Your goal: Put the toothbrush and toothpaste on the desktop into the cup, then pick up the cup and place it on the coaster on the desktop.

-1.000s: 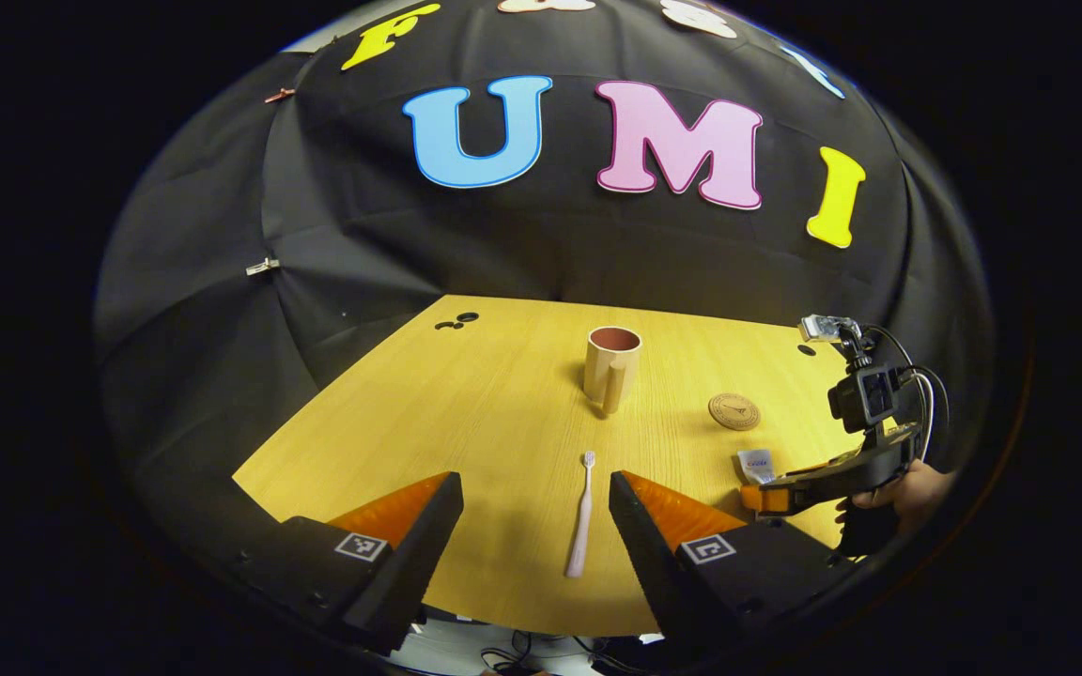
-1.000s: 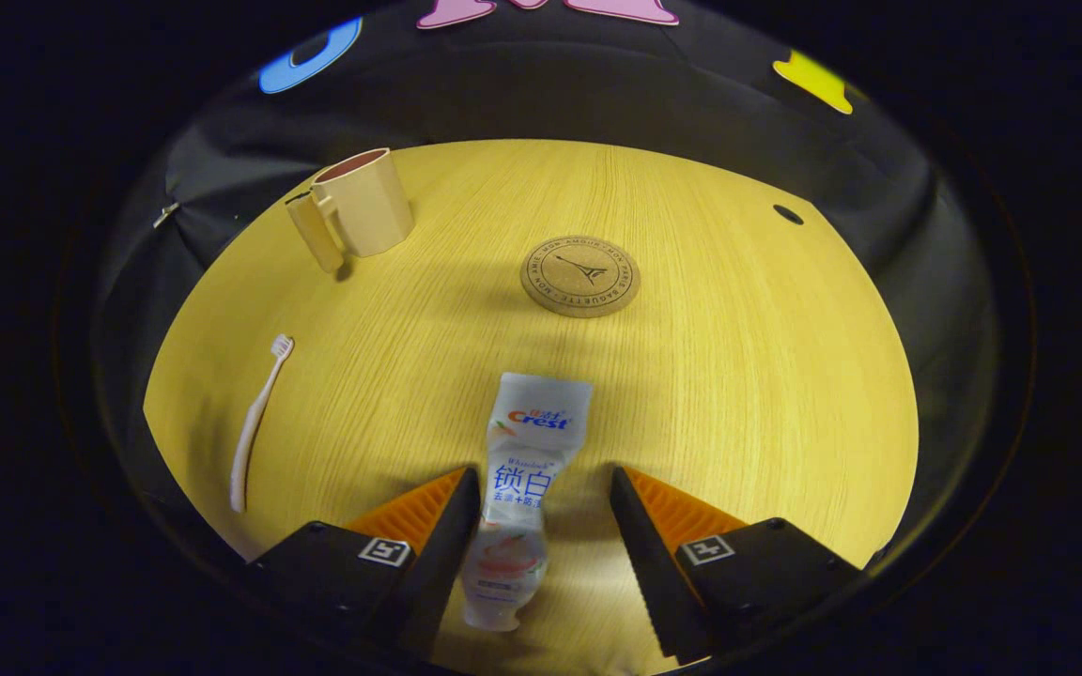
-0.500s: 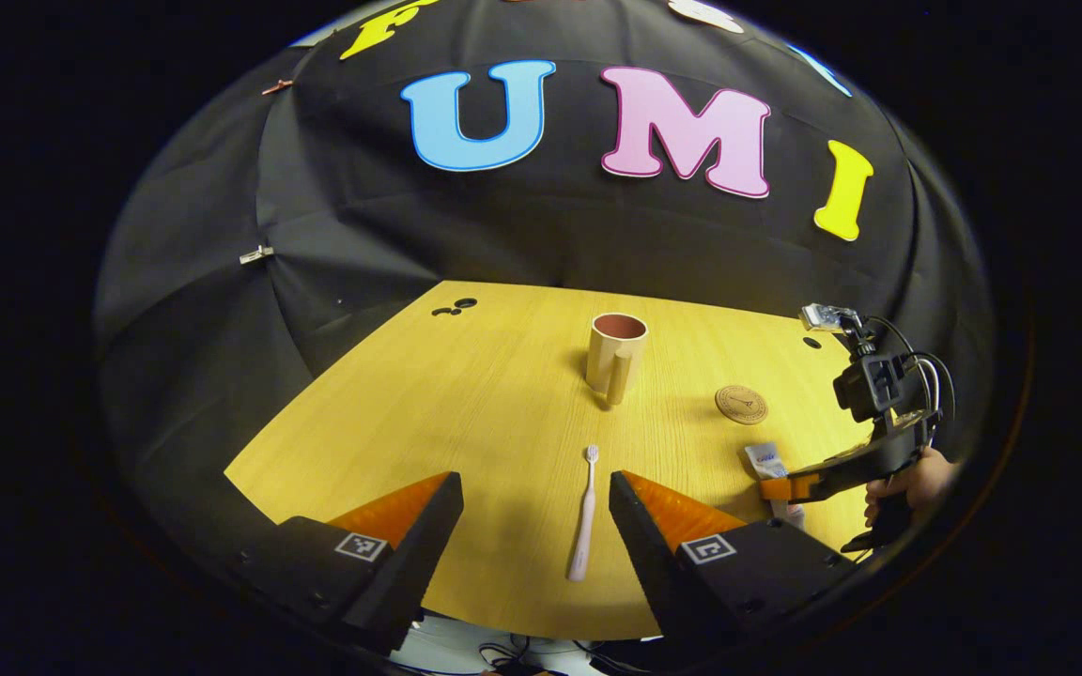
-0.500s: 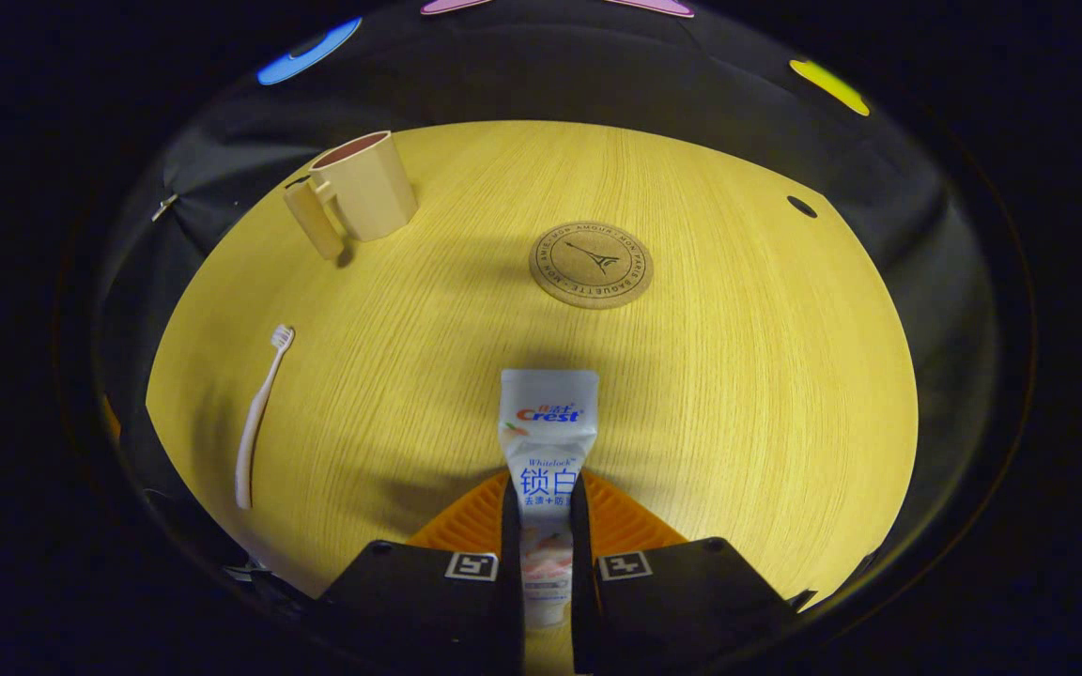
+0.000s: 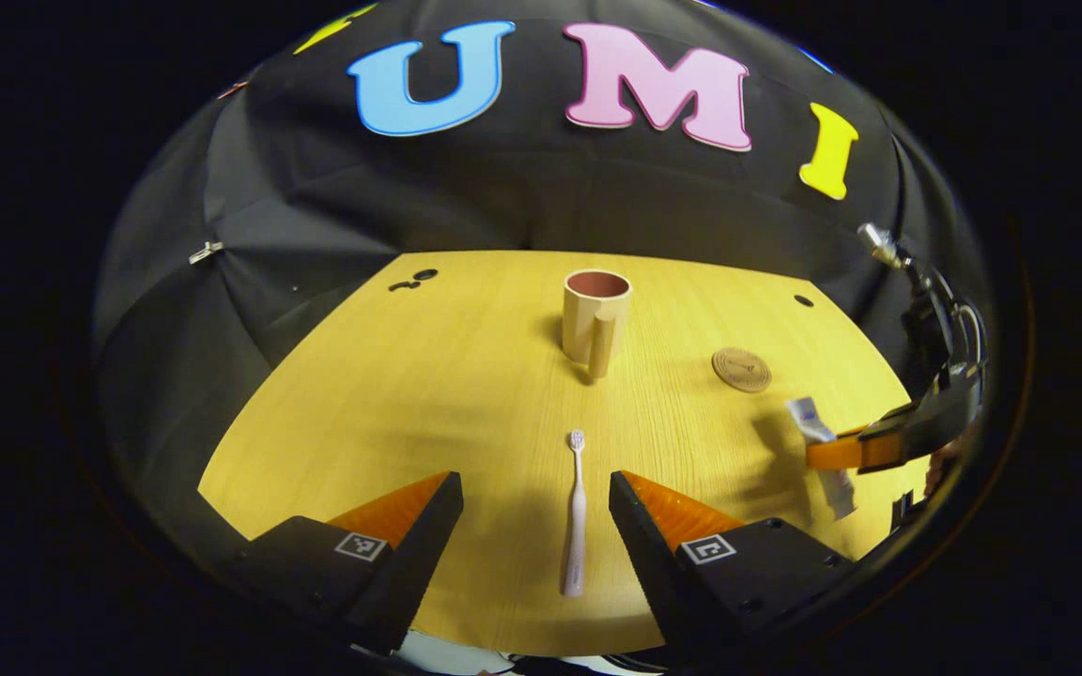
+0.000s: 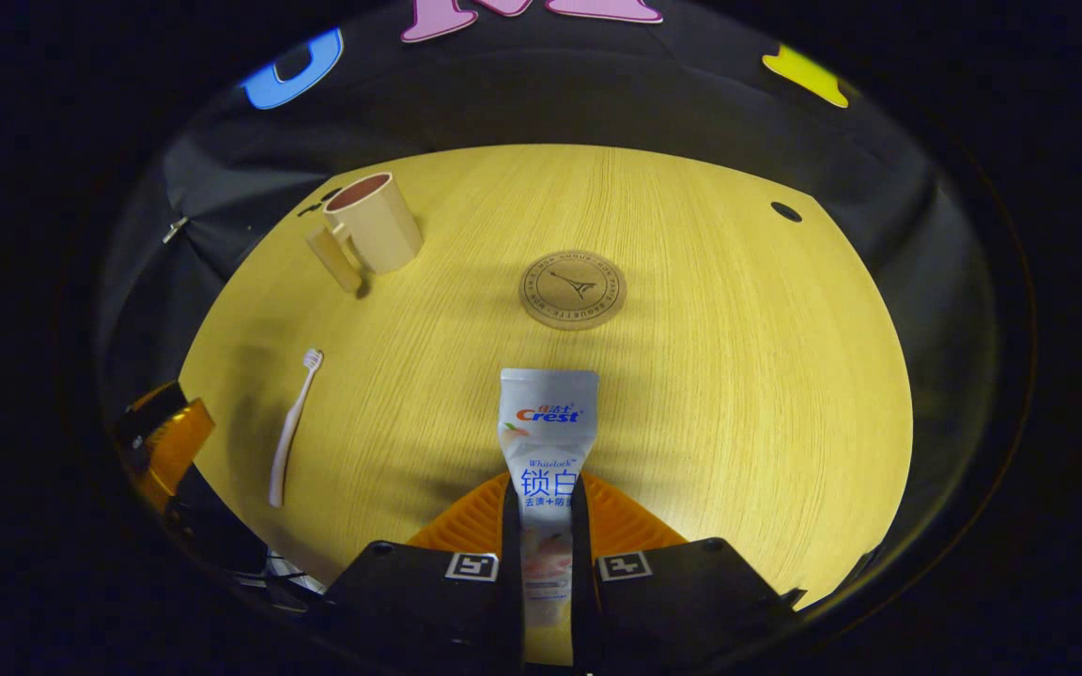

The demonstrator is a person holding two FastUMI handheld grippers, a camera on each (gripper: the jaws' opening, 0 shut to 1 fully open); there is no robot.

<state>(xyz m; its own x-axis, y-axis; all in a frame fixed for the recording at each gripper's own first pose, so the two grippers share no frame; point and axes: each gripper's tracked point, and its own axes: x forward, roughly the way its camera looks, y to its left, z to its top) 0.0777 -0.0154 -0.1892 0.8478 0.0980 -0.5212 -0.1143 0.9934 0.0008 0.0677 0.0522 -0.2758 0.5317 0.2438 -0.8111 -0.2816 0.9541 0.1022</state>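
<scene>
Left gripper view: the left tool (image 5: 535, 526) gapes apart around the pale pink toothbrush (image 5: 575, 514) lying low-centre on the surface (image 5: 409, 394); the beige cup (image 5: 594, 319) stands mid-frame.

Right gripper view: the right tool (image 6: 541, 563) clamps the white toothpaste (image 6: 546, 441) at bottom centre, below the round coaster (image 6: 572, 288).

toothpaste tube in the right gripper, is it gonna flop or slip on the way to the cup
The toothpaste tube looks soft and part-squeezed, so its free flat end may sag. The right gripper is shut on its lower body, which probably holds. Being light, it should hardly tip the cup.
</scene>
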